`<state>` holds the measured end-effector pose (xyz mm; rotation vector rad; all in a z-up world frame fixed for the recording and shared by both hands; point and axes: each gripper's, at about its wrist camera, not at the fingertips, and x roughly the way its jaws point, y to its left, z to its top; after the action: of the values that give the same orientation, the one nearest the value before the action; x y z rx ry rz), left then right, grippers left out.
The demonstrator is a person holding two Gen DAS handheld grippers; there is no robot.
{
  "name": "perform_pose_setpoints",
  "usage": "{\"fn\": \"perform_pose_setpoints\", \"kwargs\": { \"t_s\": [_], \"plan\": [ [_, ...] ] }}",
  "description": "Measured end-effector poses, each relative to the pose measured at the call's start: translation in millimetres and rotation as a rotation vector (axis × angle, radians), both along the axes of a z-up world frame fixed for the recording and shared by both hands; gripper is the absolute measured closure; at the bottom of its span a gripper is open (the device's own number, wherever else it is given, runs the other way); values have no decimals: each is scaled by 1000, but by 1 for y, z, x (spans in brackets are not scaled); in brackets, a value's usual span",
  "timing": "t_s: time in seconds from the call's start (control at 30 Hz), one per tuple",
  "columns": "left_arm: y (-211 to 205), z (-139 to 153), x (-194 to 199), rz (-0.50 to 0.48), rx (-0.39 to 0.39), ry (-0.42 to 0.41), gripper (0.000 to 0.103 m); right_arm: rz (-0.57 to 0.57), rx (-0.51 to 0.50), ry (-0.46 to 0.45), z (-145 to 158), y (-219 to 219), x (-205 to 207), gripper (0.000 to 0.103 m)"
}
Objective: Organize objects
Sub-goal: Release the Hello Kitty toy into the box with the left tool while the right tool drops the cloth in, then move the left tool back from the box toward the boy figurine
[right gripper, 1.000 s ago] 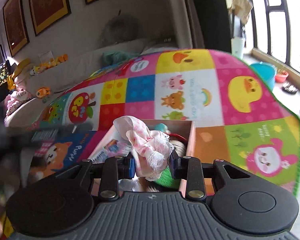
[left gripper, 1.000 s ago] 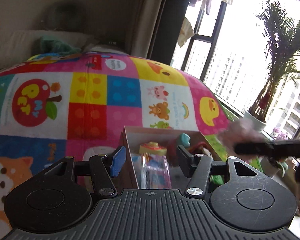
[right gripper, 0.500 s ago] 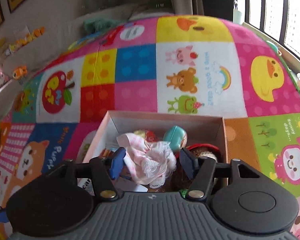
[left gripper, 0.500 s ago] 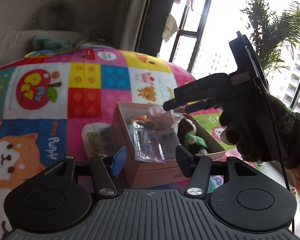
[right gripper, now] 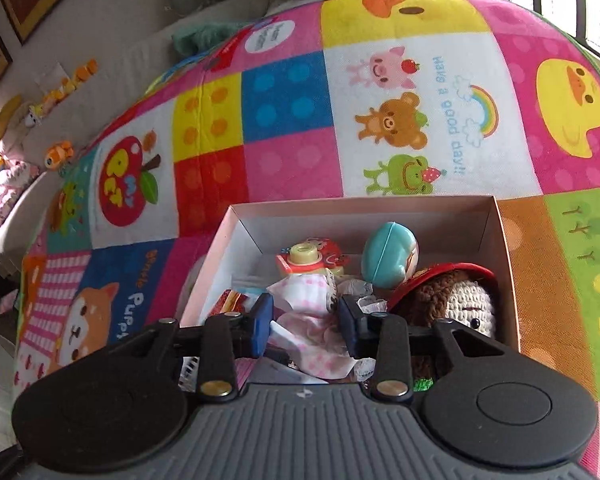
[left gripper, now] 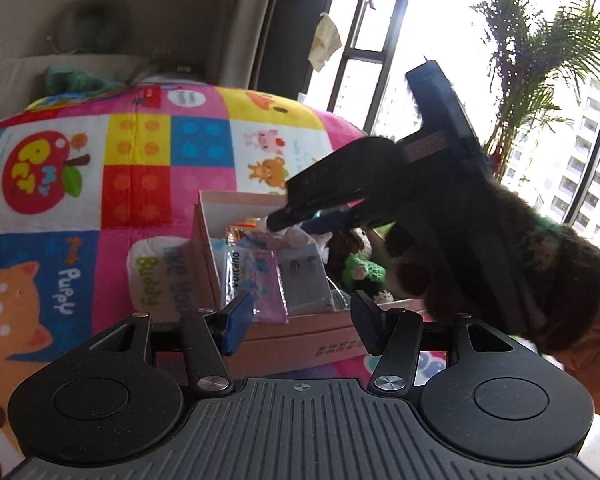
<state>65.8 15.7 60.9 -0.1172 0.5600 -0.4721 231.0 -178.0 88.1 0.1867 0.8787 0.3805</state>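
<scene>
A play mat point(right gripper: 292, 112) is seen across the upper half of the right wrist view, patterned in squares of pink, yellow, blue, red and white, with printed animals and a rainbow. In the lower middle, a box point(right gripper: 504, 248) is shown pale pink outside and white inside. Within it, a pink-and-white checked cloth point(right gripper: 308, 320) with white lace, a teal egg-shaped toy point(right gripper: 388, 254) and a brown-and-cream crocheted doll point(right gripper: 456, 300) under a red cap are found. In the left wrist view, a green knitted piece point(left gripper: 362, 270) is seen at the centre right. Blue pads are carried on the black jaws.
</scene>
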Motion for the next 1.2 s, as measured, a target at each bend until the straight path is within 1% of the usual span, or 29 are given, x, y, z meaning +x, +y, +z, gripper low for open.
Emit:
{"fn": "perform_pose_setpoints", "kwargs": {
  "t_s": [0.07,0.13,0.2,0.23,0.37,0.43,0.47,0.53,0.6,0.63,0.7,0.73,0.77,0.8,0.87,0.93,1.03,1.13,1.2],
  "plan": [
    [-5,-5,6,-2,-7,16,44,11,11,-63,17,-13,-19,66],
    [-10,-10,14,3,-24,36,45,9,23,-123,31,-30,-42,62],
    [-14,-14,20,16,-40,33,46,-7,36,-168,40,-51,-65,56],
    [-15,-15,23,23,-52,31,46,-17,35,-187,42,-61,-76,55],
    [-14,-20,35,51,-116,27,48,-62,3,-211,35,-93,-112,54],
    [-12,-24,39,67,-143,18,52,-87,-4,-213,25,-104,-129,53],
    [-11,-25,41,74,-157,15,54,-99,-5,-213,19,-109,-137,50],
    [-9,-25,42,86,-169,14,56,-119,-9,-206,7,-113,-150,49],
    [-8,-18,33,107,-141,-7,56,-135,-24,-204,-6,-114,-164,47],
    [-9,-12,25,122,-103,-31,56,-144,-36,-208,-12,-114,-172,45],
    [-14,-3,6,172,33,-80,56,-160,-76,-225,-26,-111,-187,38],
    [-17,-1,-1,201,108,-94,56,-166,-93,-230,-32,-110,-192,37],
    [-18,-1,-5,218,152,-95,56,-171,-100,-227,-38,-109,-195,37],
    [-18,-2,-7,223,166,-83,56,-176,-93,-219,-45,-108,-197,37],
    [-16,-5,-7,206,156,-48,56,-186,-63,-191,-54,-108,-197,37],
    [-17,-10,-5,212,164,-29,56,-198,-42,-174,-62,-105,-197,37],
    [-18,-13,-5,206,135,-23,56,-198,-37,-188,-68,-100,-202,37],
    [-24,-12,-2,218,142,-36,56,-191,-53,-192,-71,-96,-204,36],
    [-25,-12,2,226,133,-39,56,-188,-53,-198,-70,-95,-205,32]
  ]
}}
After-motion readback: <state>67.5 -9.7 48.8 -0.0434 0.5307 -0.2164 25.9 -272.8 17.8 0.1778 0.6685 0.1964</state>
